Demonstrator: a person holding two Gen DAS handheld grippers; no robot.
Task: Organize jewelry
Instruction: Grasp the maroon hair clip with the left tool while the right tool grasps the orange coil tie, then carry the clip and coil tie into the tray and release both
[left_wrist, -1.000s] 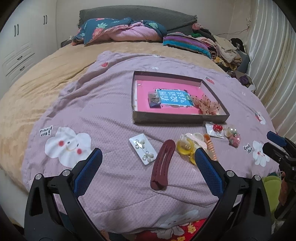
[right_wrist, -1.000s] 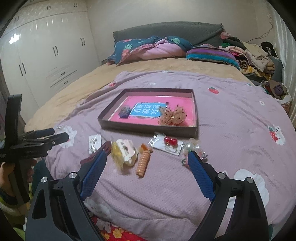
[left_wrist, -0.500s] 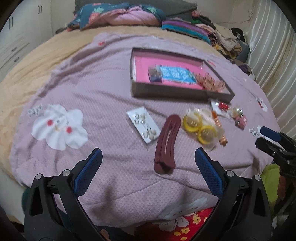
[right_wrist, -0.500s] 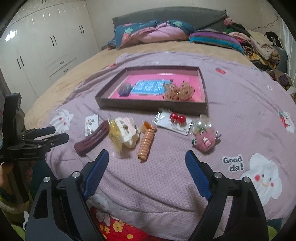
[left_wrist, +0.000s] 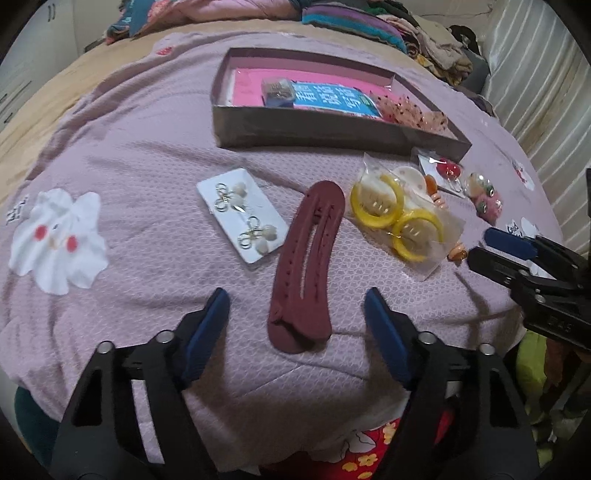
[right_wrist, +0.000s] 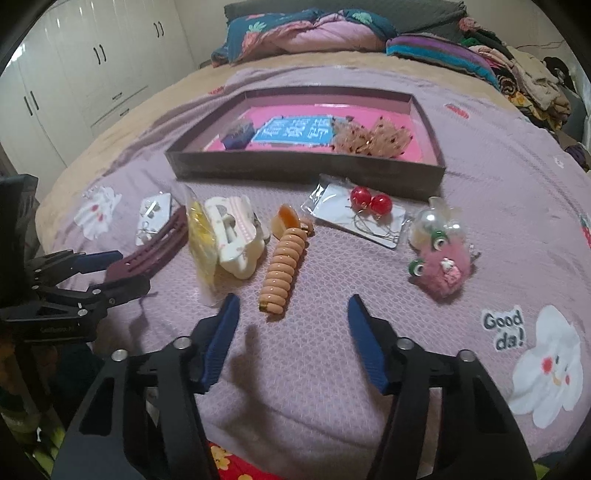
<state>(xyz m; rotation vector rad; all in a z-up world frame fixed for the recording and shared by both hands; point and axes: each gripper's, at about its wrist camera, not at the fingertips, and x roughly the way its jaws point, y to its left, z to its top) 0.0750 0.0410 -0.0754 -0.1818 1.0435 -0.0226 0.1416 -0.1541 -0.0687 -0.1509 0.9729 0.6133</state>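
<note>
My left gripper (left_wrist: 297, 301) is open and empty, its jaws either side of the near end of a long maroon hair clip (left_wrist: 308, 258) lying on the purple blanket. A white card of pearl earrings (left_wrist: 242, 214) lies left of the clip and a bag of yellow hoops (left_wrist: 397, 218) lies right of it. My right gripper (right_wrist: 291, 306) is open and empty, just short of an orange spiral hair tie (right_wrist: 282, 266). A white claw clip (right_wrist: 234, 236), red ball earrings (right_wrist: 369, 203) and a pink furry clip (right_wrist: 443, 266) lie around it. The brown tray (right_wrist: 306, 170) with a pink floor stands behind.
The tray holds a blue card (right_wrist: 295, 131), a small dark box (right_wrist: 238, 136) and dotted beige bows (right_wrist: 371, 138). Pillows and folded clothes (right_wrist: 436, 51) lie at the far end of the bed. White wardrobes (right_wrist: 92, 66) stand left. The bed's edge is right below both grippers.
Both grippers have moved forward and down toward the blanket. The left one now straddles the maroon clip's near end; the right one has closed in on the orange hair tie. Both jaws have narrowed slightly.
</note>
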